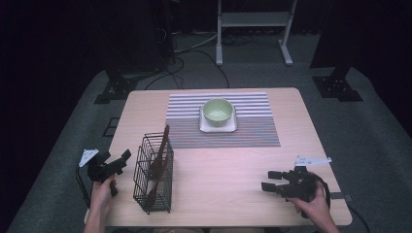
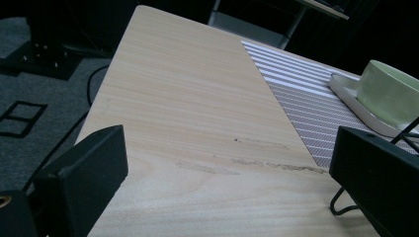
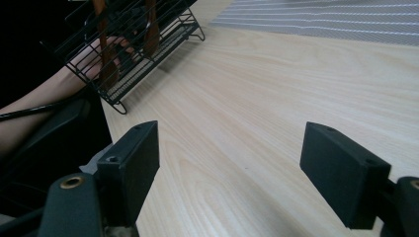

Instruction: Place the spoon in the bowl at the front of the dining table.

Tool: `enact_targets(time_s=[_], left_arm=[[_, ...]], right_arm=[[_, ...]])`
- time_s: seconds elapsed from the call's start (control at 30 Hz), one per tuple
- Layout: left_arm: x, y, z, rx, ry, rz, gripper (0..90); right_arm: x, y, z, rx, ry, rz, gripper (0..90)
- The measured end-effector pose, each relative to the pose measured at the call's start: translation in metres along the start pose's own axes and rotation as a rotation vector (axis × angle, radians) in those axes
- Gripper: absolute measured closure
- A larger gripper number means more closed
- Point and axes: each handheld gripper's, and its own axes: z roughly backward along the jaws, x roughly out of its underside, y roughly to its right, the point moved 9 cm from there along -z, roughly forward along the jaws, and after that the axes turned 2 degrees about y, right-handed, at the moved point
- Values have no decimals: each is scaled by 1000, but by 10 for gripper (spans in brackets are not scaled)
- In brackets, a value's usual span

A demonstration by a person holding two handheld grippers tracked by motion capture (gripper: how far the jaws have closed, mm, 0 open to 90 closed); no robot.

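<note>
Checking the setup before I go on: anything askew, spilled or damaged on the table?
Nothing spilled or tipped. The table has faint scuff marks near the placemat corner. The wire basket stands upright; the bowl sits squarely on its plate.

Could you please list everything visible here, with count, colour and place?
table: one, light wood, centre
placemat: one, grey and white striped, far half of the table
plate: one, white, squarish, on the placemat
bowl: one, pale green, on the plate
wire rack: one, black, near left of the table
wooden utensils: brown, standing in the rack; count unclear
stand: one, white, on the floor beyond the table
left gripper: black, jaws apart, beside the rack
right gripper: black, jaws apart, near right
</note>
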Motion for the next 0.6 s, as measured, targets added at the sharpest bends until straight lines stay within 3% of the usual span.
enact_targets(time_s=[0.3, 0.4, 0.6], left_arm=[[0, -1, 0, 9, 2, 14, 5], [1, 0, 1, 9, -2, 9, 5], [1, 1, 0, 12, -6, 16, 5]], right_arm=[[-8, -20, -23, -62, -60, 37, 217], [-16, -34, -35, -89, -76, 63, 217], [-24, -47, -49, -108, -119, 98, 217]])
